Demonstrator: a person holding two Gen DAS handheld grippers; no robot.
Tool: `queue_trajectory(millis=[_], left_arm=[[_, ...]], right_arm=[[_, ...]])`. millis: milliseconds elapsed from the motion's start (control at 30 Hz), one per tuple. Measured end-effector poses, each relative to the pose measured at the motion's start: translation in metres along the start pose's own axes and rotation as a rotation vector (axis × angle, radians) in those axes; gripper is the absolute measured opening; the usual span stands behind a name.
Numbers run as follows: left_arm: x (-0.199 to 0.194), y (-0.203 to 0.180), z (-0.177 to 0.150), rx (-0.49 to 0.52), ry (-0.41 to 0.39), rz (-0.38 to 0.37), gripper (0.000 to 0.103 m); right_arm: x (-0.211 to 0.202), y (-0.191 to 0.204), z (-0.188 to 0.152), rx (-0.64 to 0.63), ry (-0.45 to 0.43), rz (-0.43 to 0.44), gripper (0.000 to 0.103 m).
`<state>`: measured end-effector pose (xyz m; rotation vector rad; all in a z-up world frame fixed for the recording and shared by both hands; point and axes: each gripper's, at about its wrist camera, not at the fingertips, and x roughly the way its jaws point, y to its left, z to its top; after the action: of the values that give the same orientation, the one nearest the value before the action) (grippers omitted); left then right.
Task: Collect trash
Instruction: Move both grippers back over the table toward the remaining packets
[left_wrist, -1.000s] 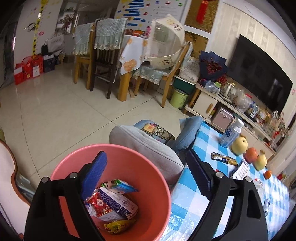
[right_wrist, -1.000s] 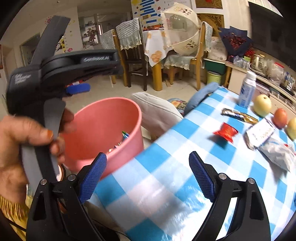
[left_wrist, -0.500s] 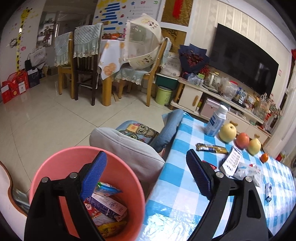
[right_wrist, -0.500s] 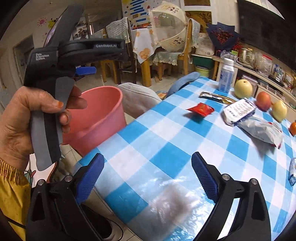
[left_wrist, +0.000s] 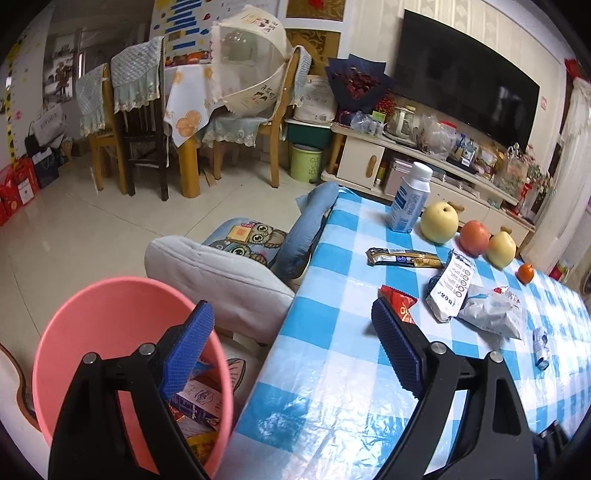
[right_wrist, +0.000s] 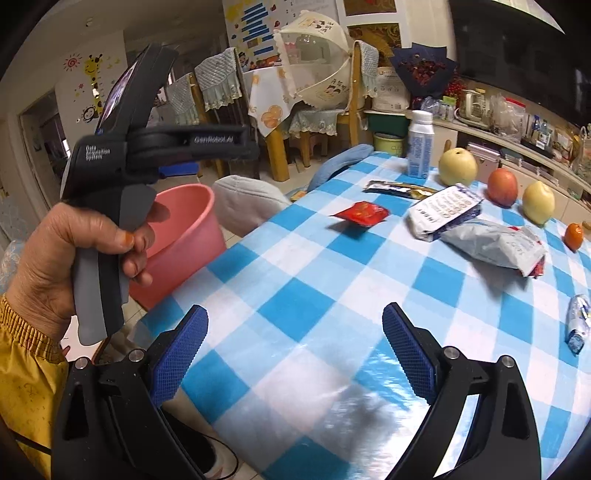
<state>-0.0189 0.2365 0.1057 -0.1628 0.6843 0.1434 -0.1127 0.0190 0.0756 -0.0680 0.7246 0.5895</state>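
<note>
A crumpled red foil wrapper (right_wrist: 362, 213) lies flat on the blue-and-white checked tablecloth (right_wrist: 295, 306), ahead of the empty, wide-open right gripper (right_wrist: 295, 354). The left gripper (left_wrist: 291, 347), equally wide and empty, straddles the table edge beside the round pink plastic bin (left_wrist: 110, 306); white snack bags (right_wrist: 495, 243) lie just right of the wrapper.

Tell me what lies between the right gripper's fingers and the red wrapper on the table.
Nothing: in the right wrist view, only bare blue-and-white checked tablecloth runs from the open right gripper up to the red wrapper.
</note>
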Motion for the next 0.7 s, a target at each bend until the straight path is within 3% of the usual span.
queue_trajectory(millis=[200, 433, 533, 700], left_arm=[[0.014, -0.028, -0.004, 0.067, 0.013, 0.033, 0.086], [0.034, -0.075, -0.010, 0.215, 0.012, 0.103, 0.069], [0.044, -0.091, 0.000, 0.199, 0.012, 0.089, 0.059], [0.080, -0.128, 0.031, 0.176, 0.008, 0.087, 0.057]], right_arm=[[-0.011, -0.036, -0.001, 0.028, -0.020, -0.068, 0.094], [-0.019, -0.083, -0.007, 0.044, -0.010, -0.206, 0.094], [-0.022, -0.103, -0.008, 0.074, -0.004, -0.230, 0.094], [-0.033, -0.128, -0.009, 0.098, -0.001, -0.250, 0.094]])
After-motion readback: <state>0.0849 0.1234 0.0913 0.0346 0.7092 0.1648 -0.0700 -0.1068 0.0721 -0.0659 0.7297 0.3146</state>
